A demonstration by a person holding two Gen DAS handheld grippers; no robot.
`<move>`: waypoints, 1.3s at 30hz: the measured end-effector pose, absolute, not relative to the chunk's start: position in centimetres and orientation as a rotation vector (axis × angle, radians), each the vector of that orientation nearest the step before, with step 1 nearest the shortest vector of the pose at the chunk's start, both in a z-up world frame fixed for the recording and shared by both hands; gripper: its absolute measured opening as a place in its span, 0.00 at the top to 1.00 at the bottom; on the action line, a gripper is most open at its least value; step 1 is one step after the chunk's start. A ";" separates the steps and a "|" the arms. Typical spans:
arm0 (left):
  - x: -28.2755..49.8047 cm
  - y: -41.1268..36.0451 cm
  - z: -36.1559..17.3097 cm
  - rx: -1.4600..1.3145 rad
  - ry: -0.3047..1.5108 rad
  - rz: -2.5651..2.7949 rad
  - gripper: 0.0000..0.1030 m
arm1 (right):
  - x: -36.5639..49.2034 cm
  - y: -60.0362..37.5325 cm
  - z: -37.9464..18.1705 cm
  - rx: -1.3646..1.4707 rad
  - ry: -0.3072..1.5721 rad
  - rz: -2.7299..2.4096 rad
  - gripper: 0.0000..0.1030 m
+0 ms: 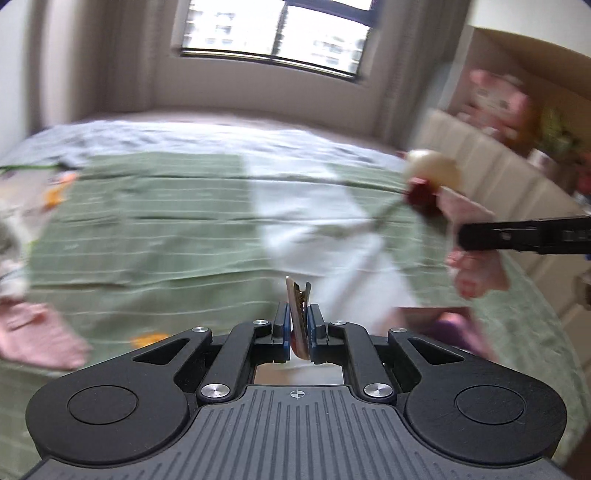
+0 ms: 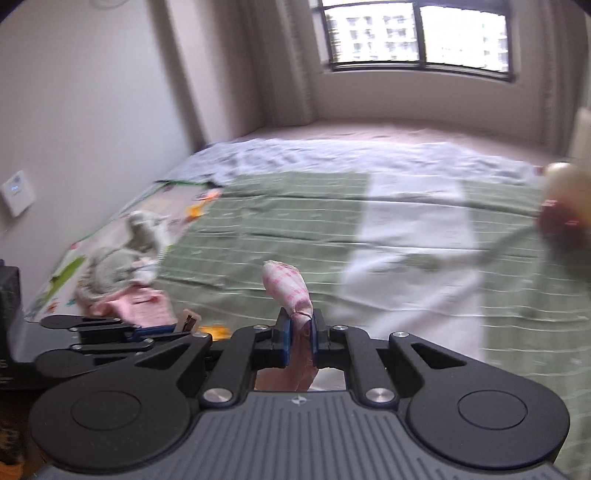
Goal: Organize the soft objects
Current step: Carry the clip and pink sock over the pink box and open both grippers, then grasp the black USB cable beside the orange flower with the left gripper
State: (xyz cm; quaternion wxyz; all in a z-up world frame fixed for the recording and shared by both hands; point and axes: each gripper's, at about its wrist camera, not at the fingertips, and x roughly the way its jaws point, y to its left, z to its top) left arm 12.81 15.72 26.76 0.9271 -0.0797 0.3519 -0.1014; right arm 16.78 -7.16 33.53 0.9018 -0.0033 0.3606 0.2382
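Bed (image 1: pixel 155 221) fills the middle of both views, green striped cover with a white panel down the centre; window (image 1: pixel 273 33) at top. Cardboard box (image 1: pixel 491 155) at right edge of the left wrist view, pink plush (image 1: pixel 495 99) already inside it. Grey plush toy (image 2: pixel 122 258) lies on the bed at left of the right wrist view, pink cloth just beside it.

Right gripper (image 2: pixel 300 334) clenched on a pink checked soft limb (image 2: pixel 286 286), which sticks up above the fingers. It looks part of a doll whose cream head (image 1: pixel 430 166) hangs, blurred, at right of the left view.

Left gripper (image 1: pixel 297 321) clamped on a thin pinkish edge (image 1: pixel 295 295); what it belongs to, cannot tell.

Step in hand, by my reading: carrying the doll off the bed. Next move likely calls for both hands travelling together toward the box, letting go only once above it.
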 end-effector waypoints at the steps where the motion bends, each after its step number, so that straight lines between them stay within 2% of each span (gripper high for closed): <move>1: 13.4 13.8 26.7 -0.164 0.728 -0.254 0.89 | 16.8 -8.9 33.4 -0.006 0.747 0.462 0.90; 9: 16.3 1.4 21.5 -0.188 0.822 -0.477 0.89 | 16.5 -20.2 29.0 0.020 0.852 0.248 0.90; 15: 18.5 -3.5 15.8 -0.226 0.905 -0.581 0.89 | 16.9 -24.2 22.8 0.077 0.966 0.167 0.90; 19: 20.1 -5.2 10.2 -0.288 1.036 -0.597 0.85 | 17.5 -25.6 17.8 0.168 1.093 0.173 0.86; 21: 19.8 -5.5 9.2 -0.229 1.032 -0.547 0.85 | 17.5 -25.6 16.4 0.155 1.119 0.159 0.77; 27: 19.1 -3.8 9.6 -0.156 1.002 -0.540 0.85 | 17.8 -24.9 15.7 0.136 1.126 0.123 0.60; 32: 17.9 0.4 12.8 -0.177 0.922 -0.508 0.85 | 17.8 -22.2 17.0 0.108 1.088 0.142 0.59; 39: 14.8 12.4 17.2 -0.306 0.772 -0.278 0.85 | 17.6 -14.3 20.0 0.030 0.985 0.257 0.49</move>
